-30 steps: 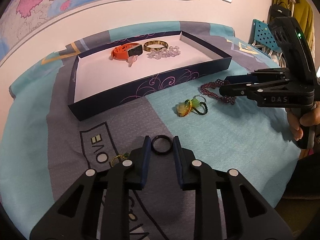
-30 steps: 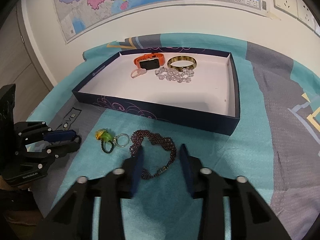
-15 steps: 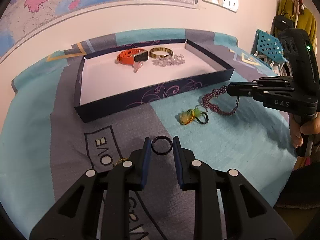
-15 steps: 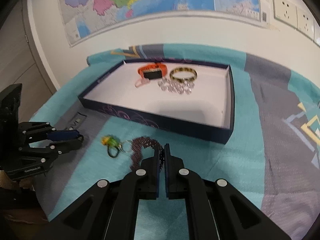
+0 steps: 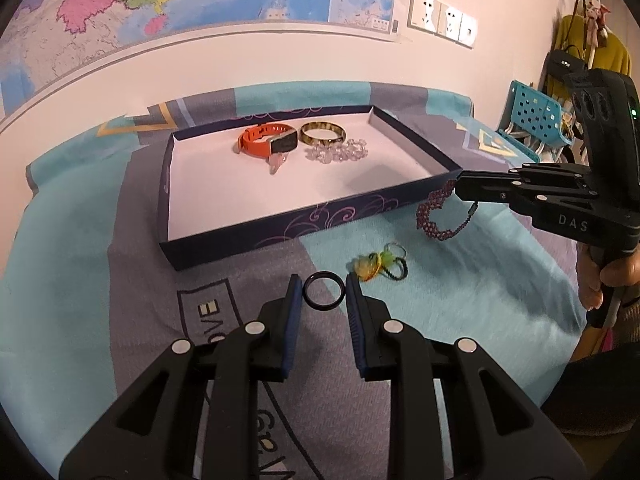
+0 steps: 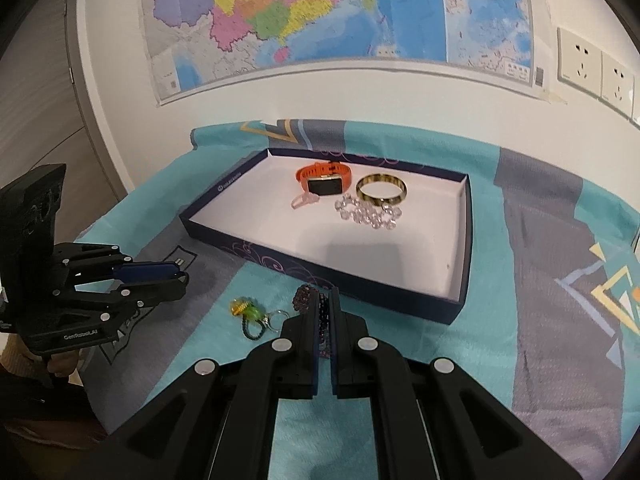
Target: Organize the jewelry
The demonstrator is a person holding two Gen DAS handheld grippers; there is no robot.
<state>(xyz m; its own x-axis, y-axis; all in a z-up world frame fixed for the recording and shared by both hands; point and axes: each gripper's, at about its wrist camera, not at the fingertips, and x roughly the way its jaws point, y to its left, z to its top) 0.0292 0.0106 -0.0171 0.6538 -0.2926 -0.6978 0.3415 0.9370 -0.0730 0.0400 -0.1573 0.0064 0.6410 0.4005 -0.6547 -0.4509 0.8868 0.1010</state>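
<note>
1. Your left gripper (image 5: 323, 291) is clamped on a black ring (image 5: 323, 291), lifted over the grey patch of the cloth (image 5: 80, 240).
2. The box (image 5: 280, 224) sits past it on the cloth; inside at the back are an orange watch (image 5: 266, 144), a pink ring (image 5: 276, 163), a gold bangle (image 5: 323, 133) and a clear bead bracelet (image 5: 338, 152).
3. A green and yellow charm (image 5: 376, 266) lies on the cloth in front of the box.
4. Your right gripper (image 6: 325, 300) is pinched tight on the purple bracelet (image 5: 436, 216), which hangs off the cloth just beside the box's front wall.
</note>
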